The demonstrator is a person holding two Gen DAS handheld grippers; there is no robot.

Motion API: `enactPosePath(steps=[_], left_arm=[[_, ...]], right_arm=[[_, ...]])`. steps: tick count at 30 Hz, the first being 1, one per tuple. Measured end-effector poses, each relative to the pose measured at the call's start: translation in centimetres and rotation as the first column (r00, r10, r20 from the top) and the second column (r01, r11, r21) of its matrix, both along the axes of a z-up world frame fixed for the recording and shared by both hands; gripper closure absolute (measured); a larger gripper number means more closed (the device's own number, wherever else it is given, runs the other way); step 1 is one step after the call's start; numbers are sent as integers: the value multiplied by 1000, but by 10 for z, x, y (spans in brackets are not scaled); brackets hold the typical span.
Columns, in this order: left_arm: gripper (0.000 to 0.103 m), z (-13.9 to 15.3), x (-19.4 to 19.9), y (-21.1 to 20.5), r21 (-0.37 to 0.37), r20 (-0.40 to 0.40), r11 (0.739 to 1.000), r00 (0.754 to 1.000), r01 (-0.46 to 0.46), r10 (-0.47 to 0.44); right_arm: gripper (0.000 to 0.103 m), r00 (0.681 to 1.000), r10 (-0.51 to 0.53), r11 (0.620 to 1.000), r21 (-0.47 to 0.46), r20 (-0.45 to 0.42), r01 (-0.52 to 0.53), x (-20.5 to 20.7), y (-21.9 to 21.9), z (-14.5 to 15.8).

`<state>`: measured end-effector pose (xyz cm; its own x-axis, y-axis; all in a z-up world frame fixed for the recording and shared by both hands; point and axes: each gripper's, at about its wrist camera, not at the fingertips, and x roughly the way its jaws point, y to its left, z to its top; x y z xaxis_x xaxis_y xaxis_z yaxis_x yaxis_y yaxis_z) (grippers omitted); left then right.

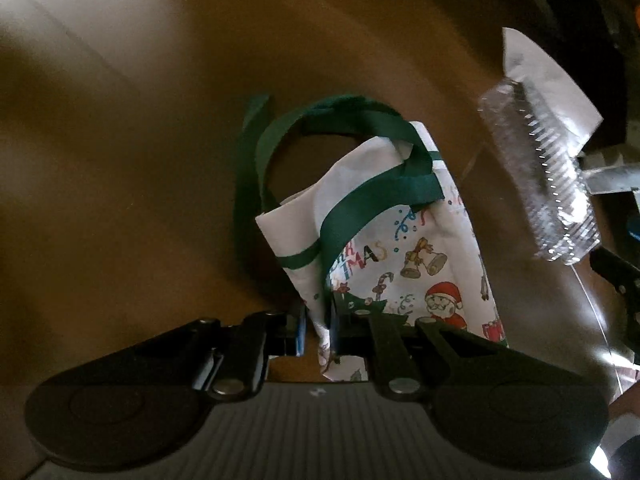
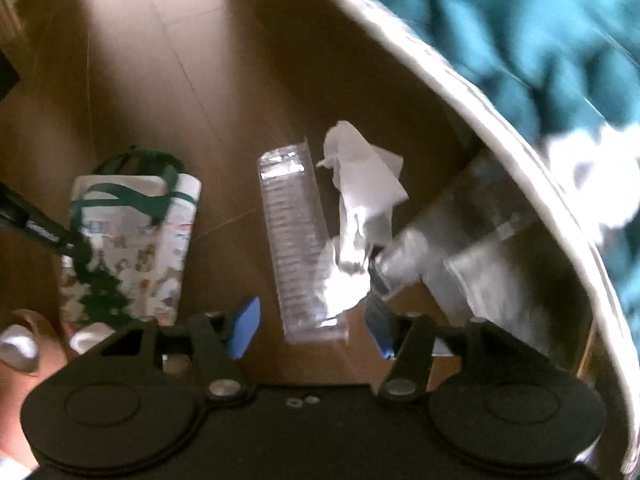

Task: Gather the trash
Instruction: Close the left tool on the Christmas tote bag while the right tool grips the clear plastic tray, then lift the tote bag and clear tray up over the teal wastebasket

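Note:
A white Christmas-print tote bag (image 1: 400, 248) with green handles stands on the wooden floor; it also shows in the right wrist view (image 2: 132, 240). My left gripper (image 1: 318, 332) is shut on the bag's cloth edge. A clear ridged plastic tray (image 2: 296, 248) lies on the floor with crumpled white paper (image 2: 360, 200) beside it. My right gripper (image 2: 312, 328) is open just above the near end of the tray, empty. The tray (image 1: 536, 176) and the paper (image 1: 536, 72) also show in the left wrist view, right of the bag.
A bed edge with a teal cover (image 2: 520, 48) curves along the right. Clear plastic wrapping (image 2: 480, 248) lies under the bed edge. A foot (image 2: 24, 344) shows at the lower left. Brown wooden floor (image 1: 120, 140) surrounds the bag.

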<state>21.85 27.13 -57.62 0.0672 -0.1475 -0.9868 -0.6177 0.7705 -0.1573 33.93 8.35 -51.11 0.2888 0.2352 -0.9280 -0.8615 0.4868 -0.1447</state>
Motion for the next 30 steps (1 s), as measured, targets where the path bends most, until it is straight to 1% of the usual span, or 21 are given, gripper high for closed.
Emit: enactPosePath(steps=[2, 3, 6, 7, 8, 9, 10, 11, 14, 16, 18, 22, 25, 27, 30], left_arm=[[92, -4, -1, 1, -3, -5, 1000, 1000, -13, 13], [92, -9, 2, -4, -2, -6, 1000, 1000, -15, 15], [92, -10, 6, -6, 1, -5, 1000, 1000, -10, 10], [92, -16, 10, -5, 0, -6, 1000, 1000, -11, 11], [92, -14, 4, -1, -1, -8, 1000, 1000, -12, 12], [92, -14, 3, 0, -2, -9, 1000, 1000, -15, 15], [92, -13, 2, 1, -3, -10, 1000, 1000, -16, 16], [92, -13, 1, 2, -4, -10, 1000, 1000, -16, 16], [92, -11, -2, 3, -8, -13, 1000, 1000, -21, 21], [92, -8, -2, 6, -9, -11, 1000, 1000, -17, 17], [92, -8, -2, 7, -9, -10, 1000, 1000, -15, 15], [92, -5, -2, 7, -13, 0, 1000, 1000, -19, 19], [94, 5, -1, 7, -3, 17, 1000, 1000, 8, -8], [95, 15, -1, 7, 18, 26, 1000, 1000, 16, -16], [96, 34, -4, 14, 36, 54, 999, 999, -6, 4]], right_arm=[[44, 999, 31, 998, -57, 16, -30, 2, 15, -13], [44, 999, 44, 996, -73, 24, -42, 2, 20, -19], [45, 996, 83, 988, -130, 27, -79, 2, 33, -36], [47, 995, 96, 984, -152, 27, -91, 1, 35, -42], [51, 995, 99, 983, -156, 13, -95, 2, 34, -47], [58, 996, 89, 985, -151, 1, -88, 4, 32, -49], [61, 997, 71, 987, -144, -10, -72, 6, 30, -49], [61, 998, 56, 990, -130, -28, -59, 7, 26, -47], [62, 991, 0, 997, -74, -132, -10, 16, 13, -44], [62, 977, -41, 999, -30, -211, 36, 18, 0, -41], [62, 962, -58, 998, -2, -268, 60, 16, -15, -36], [62, 933, -99, 994, 7, -346, 108, 4, -44, -24], [62, 915, -140, 988, 2, -377, 152, -4, -59, -13], [62, 914, -153, 986, -3, -376, 164, -10, -64, -2], [62, 912, -167, 984, -3, -374, 179, -21, -76, 18]])
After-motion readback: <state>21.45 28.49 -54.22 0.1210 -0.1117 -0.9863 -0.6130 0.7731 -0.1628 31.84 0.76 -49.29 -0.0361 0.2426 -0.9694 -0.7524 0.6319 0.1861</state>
